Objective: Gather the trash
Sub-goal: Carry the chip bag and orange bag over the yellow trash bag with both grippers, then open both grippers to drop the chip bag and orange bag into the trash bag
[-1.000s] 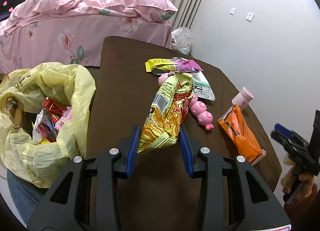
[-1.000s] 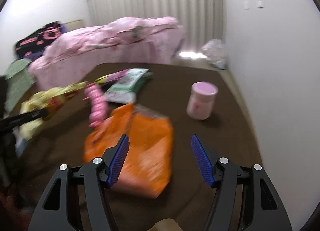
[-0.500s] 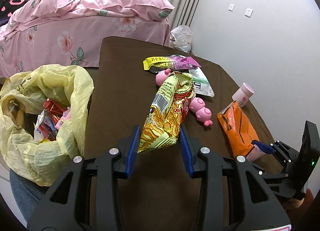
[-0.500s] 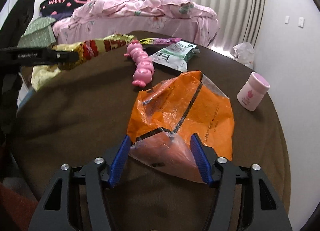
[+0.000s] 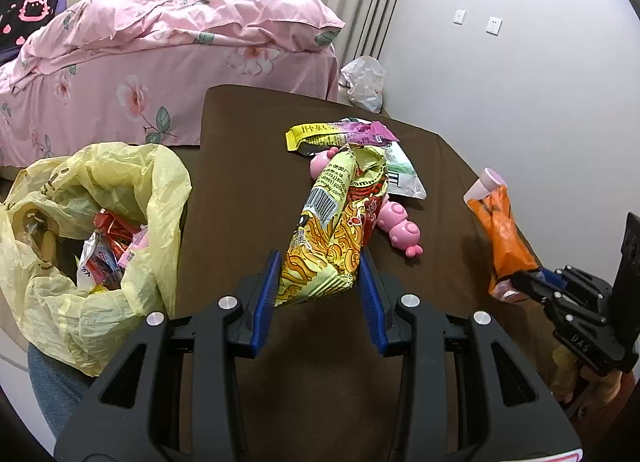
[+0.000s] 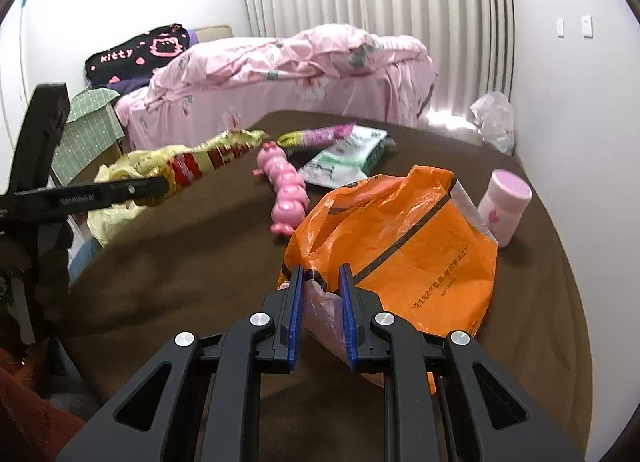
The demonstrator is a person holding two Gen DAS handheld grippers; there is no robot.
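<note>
The right gripper [image 6: 322, 298] is closing its jaws on the near, crumpled corner of the orange bag [image 6: 404, 246], the blue pads pinching the plastic between them; the bag's bottom edge is hidden behind the gripper's black frame. At 2 o'clock from the bag stands a pink-lidded jar [image 6: 505, 205], and at 10 o'clock lies a pink toy caterpillar [image 6: 286, 189].

The left gripper [image 5: 318, 294] holds, at a middling width, the lower end of a yellow noodle packet [image 5: 340, 221], which rises toward 12 o'clock and covers part of the caterpillar. Past its top lie a yellow-purple wrapper [image 5: 340, 133] and a white-green pouch [image 5: 404, 177], half hidden. At 9 o'clock a yellow trash bag [image 5: 88, 229] gapes with wrappers inside; its lower part is cut off. All rest on the brown table [image 5: 240, 165].
</note>
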